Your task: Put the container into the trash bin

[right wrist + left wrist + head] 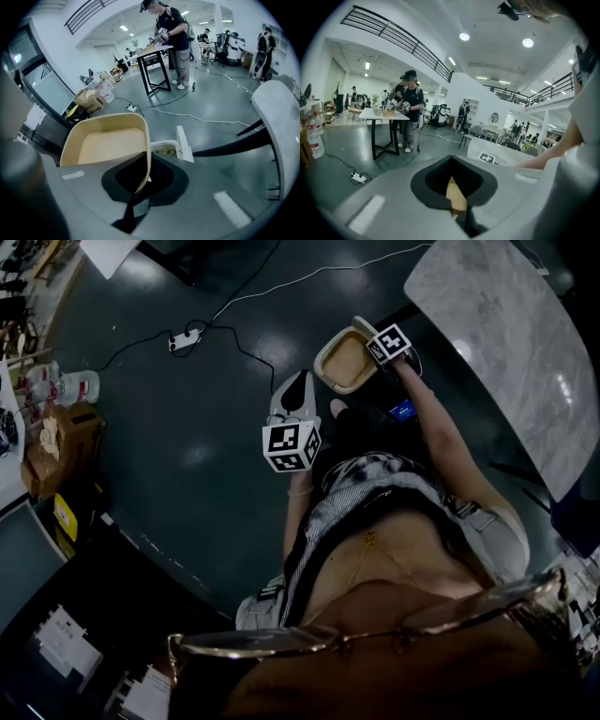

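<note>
My right jaws [140, 180] are clamped on the side wall of the tan container [110, 145], which I hold up off the floor, open side showing and empty. In the head view the right gripper [373, 352] has it by the rim, and the container [342, 362] hangs over the dark floor [187, 456], just beside the marble counter [506, 334].

The white bin [164, 146] sits right behind the container's edge, close under my jaws, with its lid [182, 143] tipped up. Something pale lies inside; I cannot tell what.

My left jaws [457, 201] are closed on a thin tan sliver [456, 197]; what it is I cannot make out. The left gripper [298, 385] is held in front of my body, apart from the container.

A power strip [183, 338] lies on the floor farther off, its cables trailing away.
</note>
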The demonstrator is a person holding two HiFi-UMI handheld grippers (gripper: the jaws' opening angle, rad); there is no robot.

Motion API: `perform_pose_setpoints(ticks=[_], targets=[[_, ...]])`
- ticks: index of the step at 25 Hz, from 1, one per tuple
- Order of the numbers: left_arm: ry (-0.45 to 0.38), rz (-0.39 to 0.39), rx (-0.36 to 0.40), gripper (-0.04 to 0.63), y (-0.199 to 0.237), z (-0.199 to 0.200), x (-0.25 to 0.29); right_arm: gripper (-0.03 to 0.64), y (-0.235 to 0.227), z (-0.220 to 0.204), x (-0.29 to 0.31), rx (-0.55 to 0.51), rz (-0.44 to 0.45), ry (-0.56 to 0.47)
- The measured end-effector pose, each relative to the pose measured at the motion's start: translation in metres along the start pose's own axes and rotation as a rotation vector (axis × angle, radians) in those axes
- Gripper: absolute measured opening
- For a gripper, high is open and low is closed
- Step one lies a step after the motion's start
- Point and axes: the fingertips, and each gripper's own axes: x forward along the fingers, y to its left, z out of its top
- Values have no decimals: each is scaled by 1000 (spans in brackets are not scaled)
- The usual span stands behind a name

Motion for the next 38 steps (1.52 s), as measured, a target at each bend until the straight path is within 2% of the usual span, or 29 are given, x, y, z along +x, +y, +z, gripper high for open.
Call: perform_pose_setpoints(ticks=[5, 9, 12, 15, 18, 21, 24, 26, 29, 32, 38], targets=[[-6, 25, -31, 0, 11, 2, -9, 34, -18, -22, 36, 65, -59, 9], [1, 54, -37, 0, 18, 1, -13, 32, -27, -42, 52, 42, -111, 68], [9, 70, -45, 0, 22, -2, -15, 32, -32, -43, 55, 24, -157, 88], [19, 79, -53, 0, 22, -6, -17, 32, -47, -44, 54, -8, -247, 107], [30, 87, -61, 0, 23, -9, -19, 31, -49, -47, 58, -1, -276, 130], [41, 95, -67, 0, 27, -12, -20, 32, -44, -49, 62, 8, -287, 158], [40, 94, -69, 0, 28, -12, -18, 32, -36, -42, 69, 0, -258, 147], [36, 92, -72, 0, 28, -11, -18, 35, -40, -40, 67, 4, -279, 147], [34, 91, -73, 0, 27, -10, -18, 108, -48, -40, 63, 35, -311, 143], [37, 88, -71, 0, 27, -11, -16, 132, -49, -40, 63, 54, -296, 132], [45, 78, -62, 0, 26, -14, -14, 127, -42, -41, 64, 26, -266, 142]])
